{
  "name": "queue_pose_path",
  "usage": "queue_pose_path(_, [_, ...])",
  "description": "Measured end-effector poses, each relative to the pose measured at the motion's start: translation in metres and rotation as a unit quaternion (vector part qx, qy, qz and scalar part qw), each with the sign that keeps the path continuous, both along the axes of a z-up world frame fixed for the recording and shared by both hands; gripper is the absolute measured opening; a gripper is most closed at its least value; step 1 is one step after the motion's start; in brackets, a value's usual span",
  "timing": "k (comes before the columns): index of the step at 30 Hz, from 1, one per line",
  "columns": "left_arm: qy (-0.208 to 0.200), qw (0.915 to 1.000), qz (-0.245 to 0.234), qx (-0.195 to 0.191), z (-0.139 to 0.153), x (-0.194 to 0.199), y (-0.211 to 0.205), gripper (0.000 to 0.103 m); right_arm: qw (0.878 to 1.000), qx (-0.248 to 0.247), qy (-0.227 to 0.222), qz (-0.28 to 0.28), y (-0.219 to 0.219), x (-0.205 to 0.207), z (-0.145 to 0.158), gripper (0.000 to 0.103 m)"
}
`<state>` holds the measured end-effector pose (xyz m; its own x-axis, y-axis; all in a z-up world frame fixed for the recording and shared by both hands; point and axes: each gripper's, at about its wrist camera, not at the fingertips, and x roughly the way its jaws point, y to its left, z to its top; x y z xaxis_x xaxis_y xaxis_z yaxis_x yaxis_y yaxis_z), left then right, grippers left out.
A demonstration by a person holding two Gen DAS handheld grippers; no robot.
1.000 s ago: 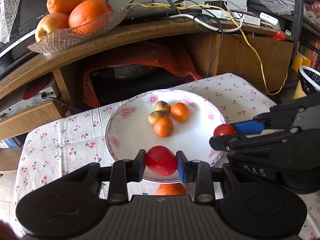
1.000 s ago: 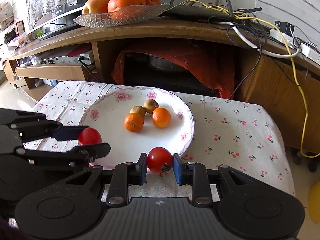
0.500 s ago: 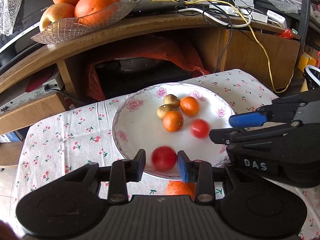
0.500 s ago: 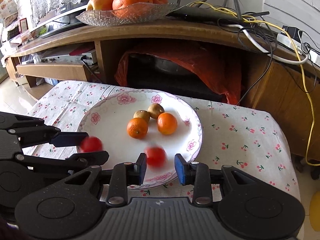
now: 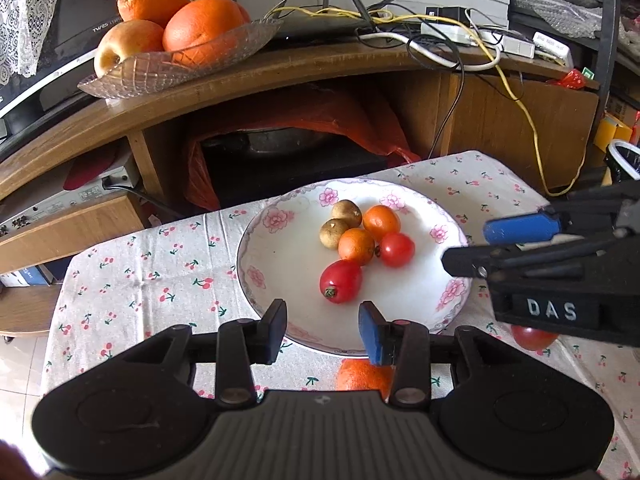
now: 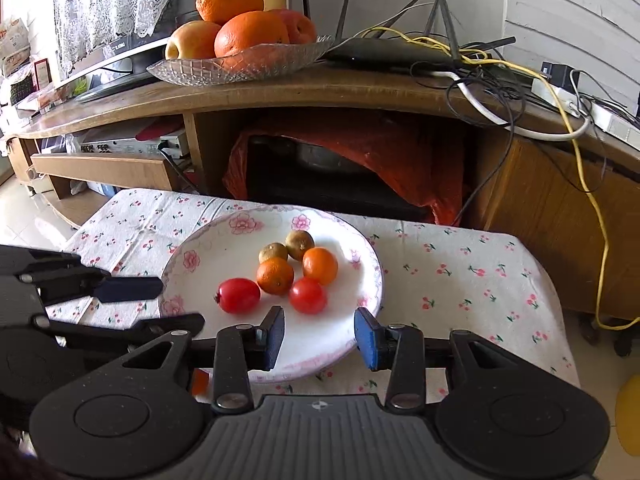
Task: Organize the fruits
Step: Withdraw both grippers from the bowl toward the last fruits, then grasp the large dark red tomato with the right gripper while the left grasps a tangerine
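Black left gripper (image 5: pixel 323 330) and right gripper (image 6: pixel 319 334) both hang spread and empty at the near rim of the flowered plate (image 5: pixel 452 294). Farther in lie 2 tomatoes (image 5: pixel 341 281), then 2 oranges (image 5: pixel 356 246), then 2 brown fruits (image 5: pixel 346 213), bunched together.

Left gripper (image 5: pixel 323 330) hovering spread and empty at the near rim of the floral plate (image 5: pixel 450 300), two tomatoes (image 5: pixel 341 281) lying on it beside the oranges (image 5: pixel 357 245)

Six fruits (image 5: pixel 356 246) clustered on plate (image 5: pixel 256 256), cabinet (image 5: pixel 500 120) behind
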<state>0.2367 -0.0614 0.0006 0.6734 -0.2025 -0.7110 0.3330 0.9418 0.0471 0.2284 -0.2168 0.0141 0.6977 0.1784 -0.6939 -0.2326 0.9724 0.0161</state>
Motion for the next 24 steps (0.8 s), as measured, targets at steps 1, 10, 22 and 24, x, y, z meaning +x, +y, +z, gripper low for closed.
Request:
queue_pose_path(1, [-0.001,1.0000,-0.001,-0.002,0.002,-0.001,0.000,0.049,1.000,-0.003,0.001,-0.001,-0.001,-0.003,0.000,0.034])
queue_pose_path(10, [0.005,0.9997,-0.023,-0.007,0.006,-0.022,0.003,0.049,1.000,-0.024,0.003,-0.009,-0.015,-0.026,-0.002,0.034])
queue_pose_path(22, [0.041,0.9974,-0.058,0.006,-0.022,-0.038,0.008,0.049,0.999,-0.022,0.027,0.012,-0.042,-0.052,-0.018,0.046])
queue_pose_path(24, [0.040,0.9975,-0.058,0.009,-0.025,-0.034,0.005,0.049,0.999,-0.018,0.026,0.023,-0.042,-0.054,-0.017,0.045])
